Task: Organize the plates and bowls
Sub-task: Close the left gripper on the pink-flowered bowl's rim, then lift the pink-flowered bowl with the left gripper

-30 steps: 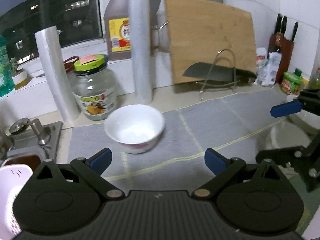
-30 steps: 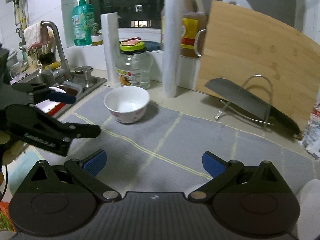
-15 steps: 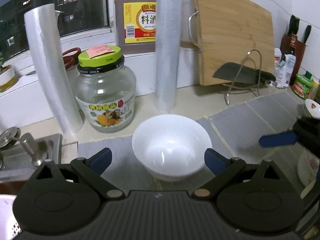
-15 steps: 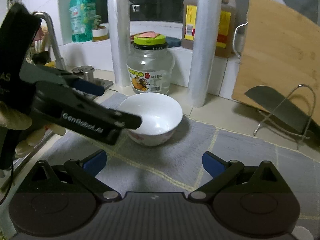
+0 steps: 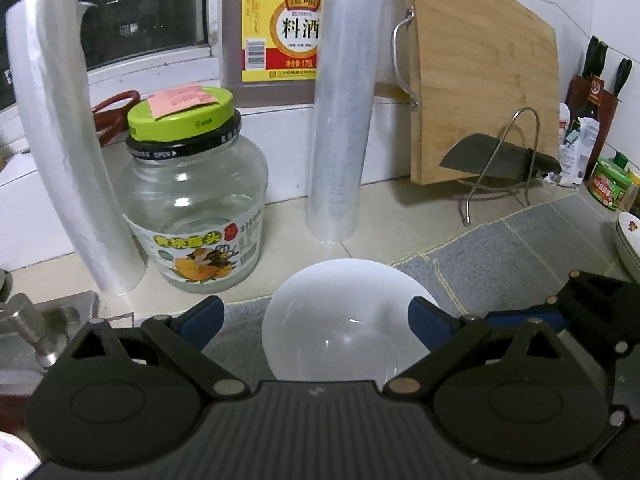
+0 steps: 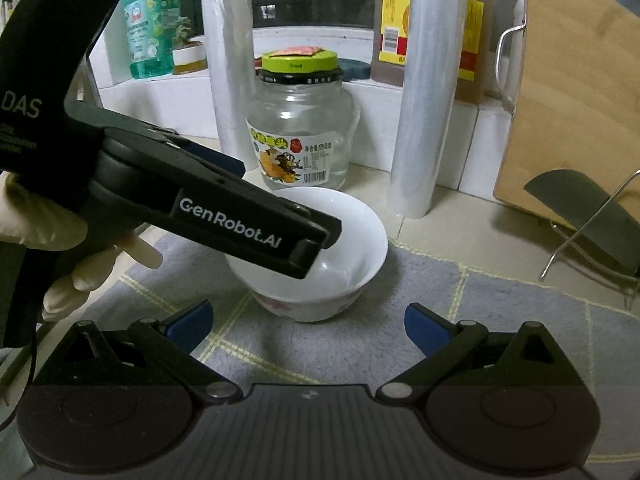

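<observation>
a: white glazed porcelain, round and deep: the bowl (image 5: 340, 320) sits on the grey woven mat (image 6: 500, 320), between the blue pads of the left claw (image 5: 316, 318).

b: is that claw clenched on it?

a: no, spread wide. one pad stands off to the left of the bowl and the other is right at the right edge of the rim; i cannot tell whether it touches. from the right wrist view, one black finger (image 6: 256, 228) of the left claw crosses over the near rim of the bowl (image 6: 320, 256), and a pale gloved hand (image 6: 76, 252) holds the tool.

b: and the right claw (image 6: 308, 326)?

a: also spread wide and gripping nothing, its blue tips just short of the bowl, over the mat.

b: anything in the bowl?

a: nothing visible inside, only a glossy sheen. there is a pinkish floral print low on its outer wall.

b: what stands behind it?

a: a clear glass jar (image 5: 192, 208) with a lime-green lid, looking empty, on the pale tiled table (image 5: 400, 216). two upright rolls of plastic film (image 5: 340, 100) flank it, and a wooden cutting board (image 5: 480, 92) leans at the back. a stack of white plates (image 5: 629, 240) shows at the far right edge.
</observation>
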Demonstrator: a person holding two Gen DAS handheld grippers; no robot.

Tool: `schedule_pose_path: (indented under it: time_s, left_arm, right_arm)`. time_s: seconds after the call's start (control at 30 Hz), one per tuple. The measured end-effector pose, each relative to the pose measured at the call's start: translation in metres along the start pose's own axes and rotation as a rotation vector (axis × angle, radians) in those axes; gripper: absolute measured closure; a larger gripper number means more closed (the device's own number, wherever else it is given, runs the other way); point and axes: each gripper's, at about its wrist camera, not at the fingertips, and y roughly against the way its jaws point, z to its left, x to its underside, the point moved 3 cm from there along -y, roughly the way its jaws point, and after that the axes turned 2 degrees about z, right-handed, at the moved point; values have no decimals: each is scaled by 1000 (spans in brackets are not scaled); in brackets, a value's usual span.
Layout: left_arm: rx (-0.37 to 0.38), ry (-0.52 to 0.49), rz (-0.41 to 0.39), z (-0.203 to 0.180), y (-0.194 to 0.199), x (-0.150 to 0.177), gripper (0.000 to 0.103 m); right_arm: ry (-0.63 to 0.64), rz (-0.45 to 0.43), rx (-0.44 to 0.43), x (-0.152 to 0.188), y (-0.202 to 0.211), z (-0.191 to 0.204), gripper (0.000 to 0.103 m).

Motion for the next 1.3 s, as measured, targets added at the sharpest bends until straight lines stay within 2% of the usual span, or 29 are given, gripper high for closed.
schedule_pose_path:
  time_s: [0.3,0.5,0.57,0.83,1.3]
  left_arm:
    - [54,-7,32,7,-13,1,9]
    - [91,-5,58,8,-20,0,20]
    - [108,-6,66,7,-22,0,30]
    - [117,-11,78,7,-27,-1,30]
    - [145,-1,83,12,-28,-3,36]
  right_arm:
    - [0,-4,14,0,-17,3,0]
    - [2,-8,23,-2,-24,0,1]
    - [10,-13,28,-2,-25,1,2]
    - [39,-37,16,-5,-26,1,12]
    - [69,-63,20,-7,-27,6,13]
